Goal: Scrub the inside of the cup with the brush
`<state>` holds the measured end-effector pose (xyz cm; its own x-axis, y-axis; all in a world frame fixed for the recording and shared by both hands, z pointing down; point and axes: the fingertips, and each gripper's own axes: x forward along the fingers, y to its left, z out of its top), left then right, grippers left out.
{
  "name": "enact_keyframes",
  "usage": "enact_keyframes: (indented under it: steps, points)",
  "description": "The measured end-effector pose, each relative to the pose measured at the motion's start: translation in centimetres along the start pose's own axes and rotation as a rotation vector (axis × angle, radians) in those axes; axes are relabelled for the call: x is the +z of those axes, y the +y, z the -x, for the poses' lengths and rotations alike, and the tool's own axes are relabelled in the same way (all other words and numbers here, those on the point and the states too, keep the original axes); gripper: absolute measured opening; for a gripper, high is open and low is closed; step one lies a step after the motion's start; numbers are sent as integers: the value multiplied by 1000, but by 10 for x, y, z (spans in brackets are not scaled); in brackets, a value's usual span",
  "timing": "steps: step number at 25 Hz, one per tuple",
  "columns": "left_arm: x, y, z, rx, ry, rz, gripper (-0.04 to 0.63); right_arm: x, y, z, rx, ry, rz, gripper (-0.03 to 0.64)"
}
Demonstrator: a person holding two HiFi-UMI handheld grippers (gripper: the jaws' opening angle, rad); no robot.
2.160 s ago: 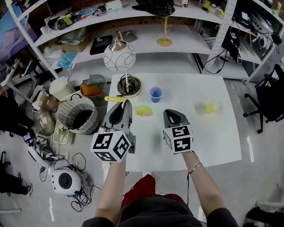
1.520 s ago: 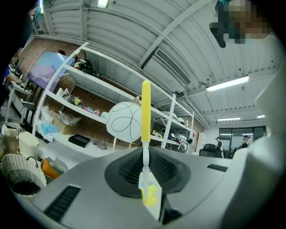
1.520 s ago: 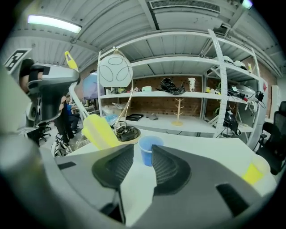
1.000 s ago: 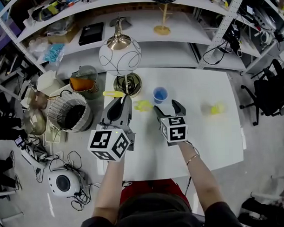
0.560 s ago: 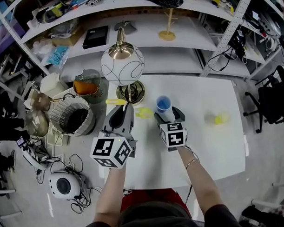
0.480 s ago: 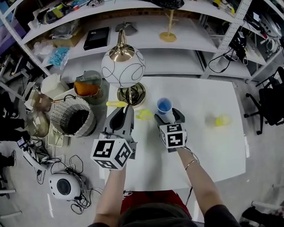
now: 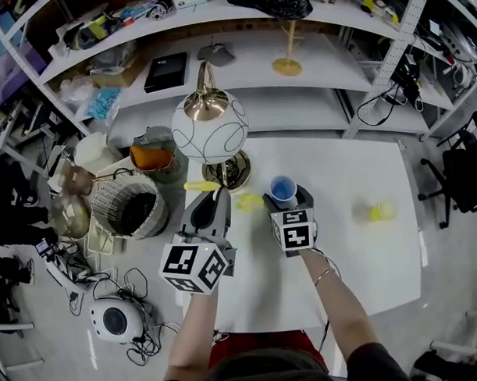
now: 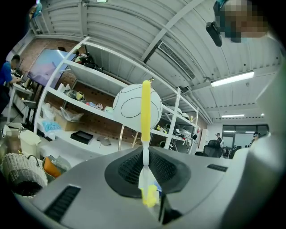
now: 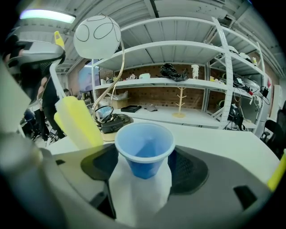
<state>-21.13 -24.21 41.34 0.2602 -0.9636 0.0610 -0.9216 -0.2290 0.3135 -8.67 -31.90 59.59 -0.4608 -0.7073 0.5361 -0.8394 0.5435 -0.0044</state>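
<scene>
A blue cup [image 7: 283, 190] stands upright on the white table [image 7: 358, 260]. My right gripper [image 7: 286, 198] is open, one jaw on each side of the cup. In the right gripper view the cup [image 9: 144, 150] fills the gap of the right gripper [image 9: 144, 171], its rim round, with table showing beside its base. My left gripper [image 7: 214, 197] is shut on a yellow brush [image 7: 245, 200], just left of the cup. In the left gripper view the brush [image 8: 145, 107] stands up from the shut left gripper [image 8: 145, 166]. Its yellow sponge head [image 9: 76, 120] hangs left of the cup.
A lamp with a white globe [image 7: 210, 130] and a brass base [image 7: 232, 172] stands at the table's far left corner. A wicker basket [image 7: 130, 205] sits on the floor to the left. A small yellow object [image 7: 380, 212] lies on the table's right side. Shelves [image 7: 242, 57] run behind.
My right gripper has moved forward until the blue cup stands between its jaws. The left gripper has kept the brush and stayed beside it.
</scene>
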Motion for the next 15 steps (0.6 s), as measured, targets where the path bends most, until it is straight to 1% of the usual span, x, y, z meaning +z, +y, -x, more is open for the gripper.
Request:
enact_keyframes:
  steps: [5,8,15]
  points:
    - [-1,5,-5,5,6,-15,41,2,5,-10,14,-11,35,328]
    - [-3,5,-6,8,7,-13,41,0,2,-14,-1,-1,59,328]
    - [1,7,-6,10,4,-13,41,0,0,-13,-10,23,56,317]
